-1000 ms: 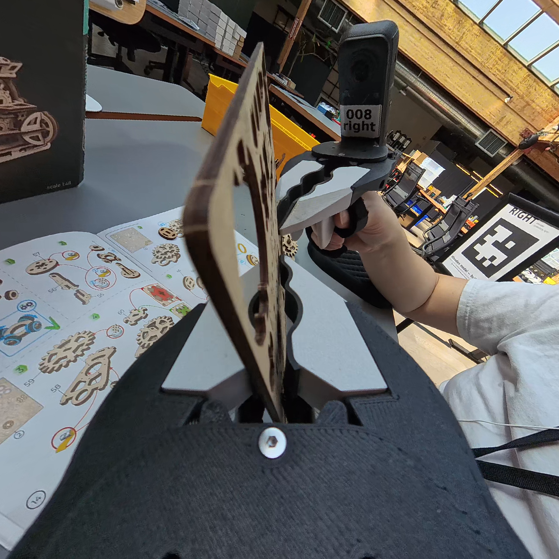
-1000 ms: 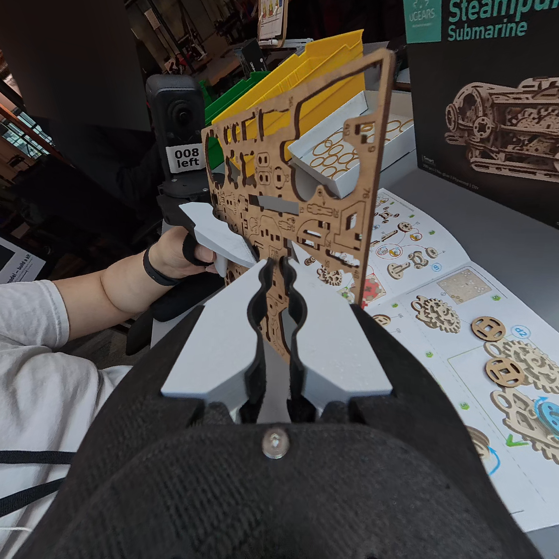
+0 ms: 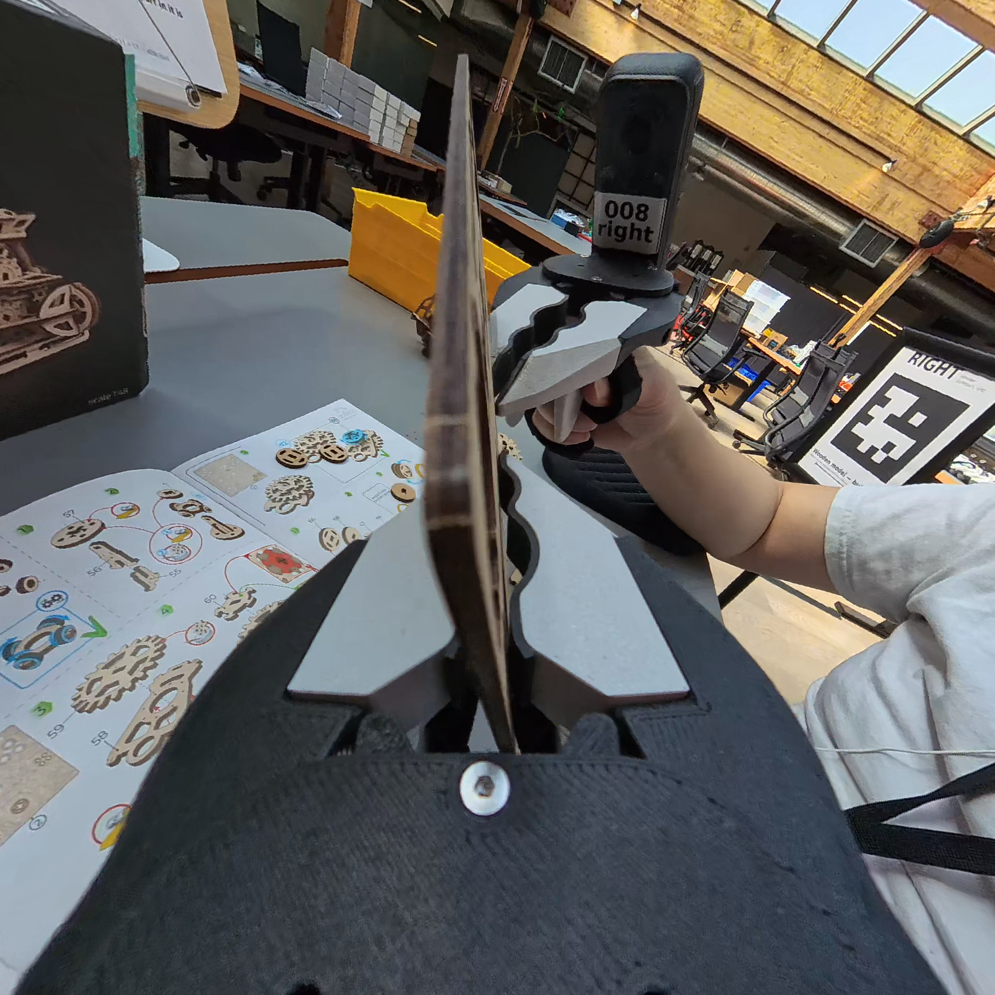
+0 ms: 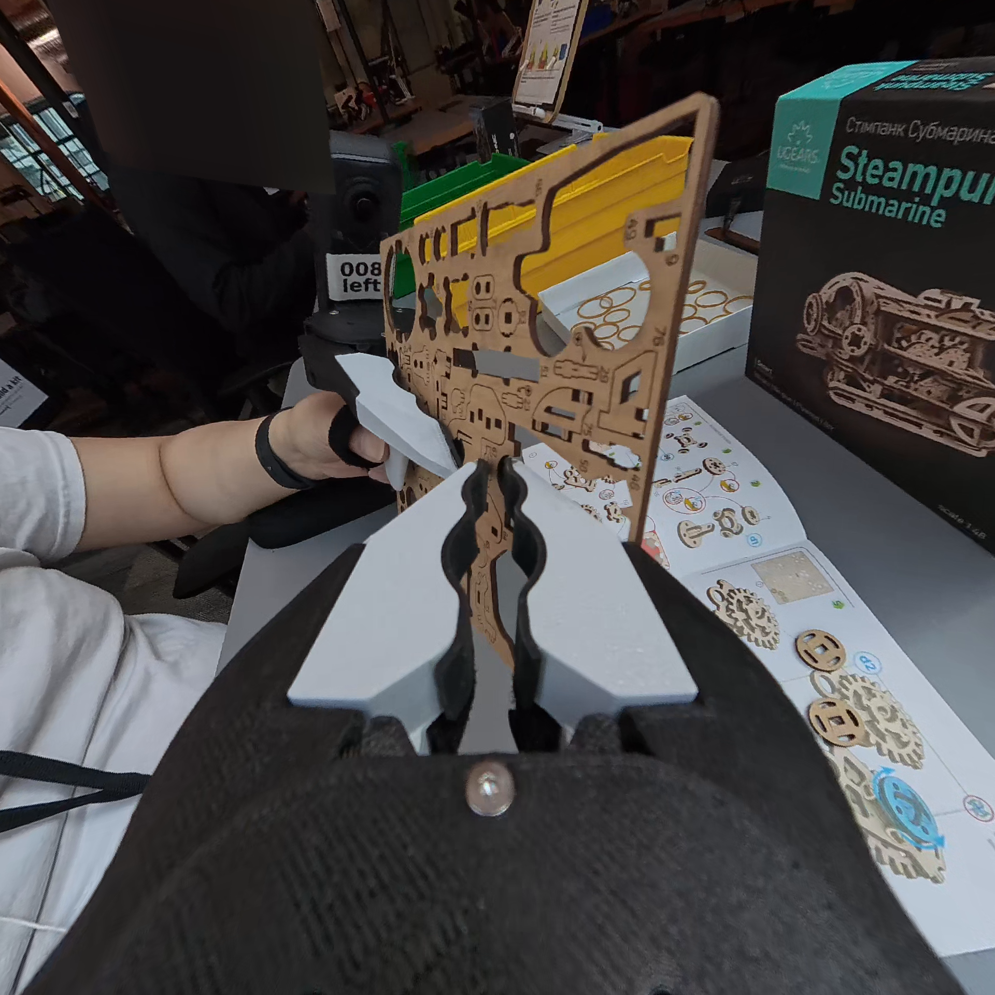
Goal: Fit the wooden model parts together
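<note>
Left hand-held gripper (image 3: pixel 479 565): clamped on the wooden parts sheet (image 4: pixel 544 344), held upright above the bench (image 3: pixel 258 334) so its cutouts face the other tool. Right hand-held gripper (image 4: pixel 491 544): fingers narrowly apart at the sheet's lower edge; contact unclear, likely to press out a part. Instruction booklet (image 4: pixel 764 544): open beneath, for reference.

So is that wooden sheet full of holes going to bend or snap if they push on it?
Probably fairly stiff: the sheet stands upright, straight-edged, clamped low by the left tongs. It looks thin edge-on and likely light. The narrow strips left between cut-outs seem the weak spots, so a hard push from the right tongs might crack one.
</note>
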Tool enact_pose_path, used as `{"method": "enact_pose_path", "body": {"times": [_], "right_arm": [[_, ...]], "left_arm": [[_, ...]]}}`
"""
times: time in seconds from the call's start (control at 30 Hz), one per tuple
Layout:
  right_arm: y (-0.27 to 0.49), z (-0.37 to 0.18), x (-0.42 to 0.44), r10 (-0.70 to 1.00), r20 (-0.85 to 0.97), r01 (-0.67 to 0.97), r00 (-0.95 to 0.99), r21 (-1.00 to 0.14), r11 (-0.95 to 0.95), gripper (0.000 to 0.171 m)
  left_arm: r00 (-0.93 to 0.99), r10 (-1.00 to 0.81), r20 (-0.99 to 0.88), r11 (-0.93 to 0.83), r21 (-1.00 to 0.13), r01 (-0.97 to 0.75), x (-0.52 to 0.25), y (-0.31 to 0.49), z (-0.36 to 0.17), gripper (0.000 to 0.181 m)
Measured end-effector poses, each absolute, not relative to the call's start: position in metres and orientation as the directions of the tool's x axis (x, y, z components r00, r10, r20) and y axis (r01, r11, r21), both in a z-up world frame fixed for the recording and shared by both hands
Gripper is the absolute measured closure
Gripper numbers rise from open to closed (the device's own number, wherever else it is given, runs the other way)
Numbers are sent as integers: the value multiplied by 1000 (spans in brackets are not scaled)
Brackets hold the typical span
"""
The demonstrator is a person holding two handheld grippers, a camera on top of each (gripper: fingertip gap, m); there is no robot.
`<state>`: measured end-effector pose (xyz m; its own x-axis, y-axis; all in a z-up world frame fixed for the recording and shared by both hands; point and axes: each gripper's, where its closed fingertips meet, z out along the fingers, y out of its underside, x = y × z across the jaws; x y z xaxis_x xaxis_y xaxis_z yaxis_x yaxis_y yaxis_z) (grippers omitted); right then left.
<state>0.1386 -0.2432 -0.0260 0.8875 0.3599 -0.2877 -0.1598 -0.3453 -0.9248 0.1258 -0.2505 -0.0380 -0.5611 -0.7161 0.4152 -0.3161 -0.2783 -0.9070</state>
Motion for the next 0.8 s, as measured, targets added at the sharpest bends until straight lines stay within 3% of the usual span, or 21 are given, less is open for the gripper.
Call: {"method": "enact_pose_path", "body": {"times": [0.23,0.8], "right_arm": [[-243,-27,139,337,-337,-208,879,-908,-365,168],[-245,-27,143,256,-112,-18,960,-939,-344,167]], "left_arm": [[-559,-725,402,-261,-912,-317,125,-252,-38,180],[-526,-766,370,-251,-925,-285,127,-255,-36,178]]}}
